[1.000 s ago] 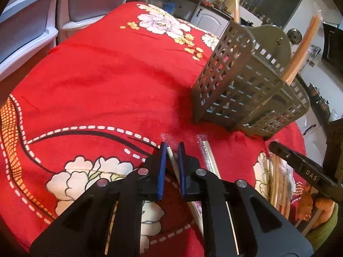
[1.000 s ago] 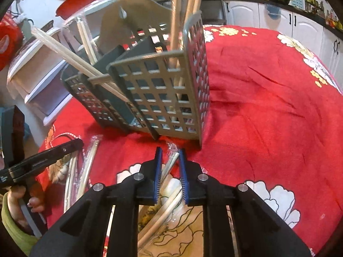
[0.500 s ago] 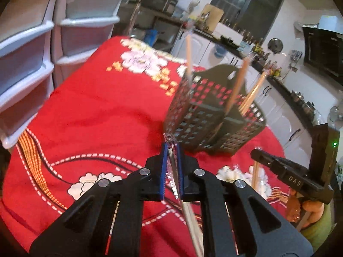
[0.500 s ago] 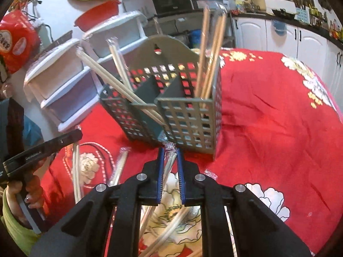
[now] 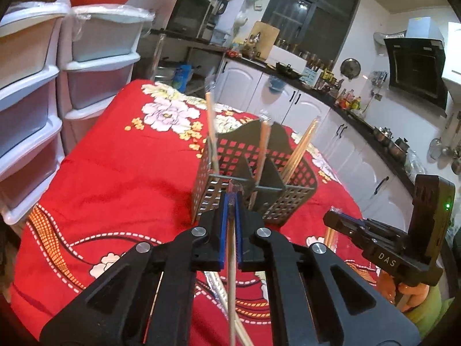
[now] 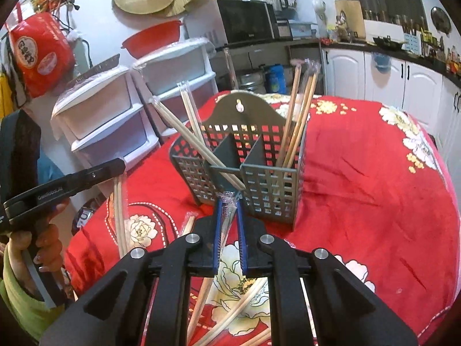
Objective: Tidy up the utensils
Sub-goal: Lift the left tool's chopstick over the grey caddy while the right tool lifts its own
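A grey perforated utensil caddy (image 5: 253, 173) with three compartments stands on the red flowered tablecloth (image 5: 121, 173); it also shows in the right wrist view (image 6: 245, 167). Wrapped chopsticks (image 6: 296, 127) stand in its outer compartments. My left gripper (image 5: 230, 199) is shut on a wrapped pair of chopsticks (image 5: 232, 274), lifted just in front of the caddy. My right gripper (image 6: 229, 201) is shut on another wrapped pair (image 6: 224, 225), raised before the caddy's front wall. More wrapped chopsticks (image 6: 230, 314) lie on the cloth below.
White plastic drawer units (image 5: 43, 92) stand at the table's left side. Kitchen counters and cabinets (image 5: 331, 115) run behind. Each gripper shows in the other's view: the right one (image 5: 371, 245) and the left one (image 6: 66, 187).
Both grippers closed on wrapped chopsticks on the cloth, then lifted them up and back. The caddy now looks farther away and lower in both views.
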A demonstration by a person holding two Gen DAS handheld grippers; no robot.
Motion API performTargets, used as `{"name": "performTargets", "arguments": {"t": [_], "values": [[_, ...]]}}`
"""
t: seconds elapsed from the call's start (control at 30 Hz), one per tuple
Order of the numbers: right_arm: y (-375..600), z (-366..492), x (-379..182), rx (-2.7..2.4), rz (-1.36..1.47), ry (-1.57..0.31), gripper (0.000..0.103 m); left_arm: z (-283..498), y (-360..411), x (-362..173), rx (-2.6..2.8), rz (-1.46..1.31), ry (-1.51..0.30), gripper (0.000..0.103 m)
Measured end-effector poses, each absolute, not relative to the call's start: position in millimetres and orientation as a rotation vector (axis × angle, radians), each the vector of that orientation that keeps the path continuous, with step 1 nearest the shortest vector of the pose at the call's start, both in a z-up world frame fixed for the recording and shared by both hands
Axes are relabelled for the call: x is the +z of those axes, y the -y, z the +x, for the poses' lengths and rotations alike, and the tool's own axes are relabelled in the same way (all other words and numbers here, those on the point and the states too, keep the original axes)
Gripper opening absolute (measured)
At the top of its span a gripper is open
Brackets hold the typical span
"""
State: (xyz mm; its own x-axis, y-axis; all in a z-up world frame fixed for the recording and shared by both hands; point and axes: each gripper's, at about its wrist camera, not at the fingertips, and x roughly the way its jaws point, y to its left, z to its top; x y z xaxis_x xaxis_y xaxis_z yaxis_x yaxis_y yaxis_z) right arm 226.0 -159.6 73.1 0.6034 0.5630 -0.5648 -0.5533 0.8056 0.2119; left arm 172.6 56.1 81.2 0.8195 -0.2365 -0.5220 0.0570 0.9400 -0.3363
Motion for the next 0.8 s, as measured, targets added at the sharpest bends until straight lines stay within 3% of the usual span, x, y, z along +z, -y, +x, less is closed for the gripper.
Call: {"name": "performTargets", "arguments": {"t": [0.8], "values": [[187.5, 208.4, 143.1, 0.557, -0.002, -0.419, 0.006, 179.8, -27.9, 151.9, -0.241, -0.242, -0.451, 0.001]]}}
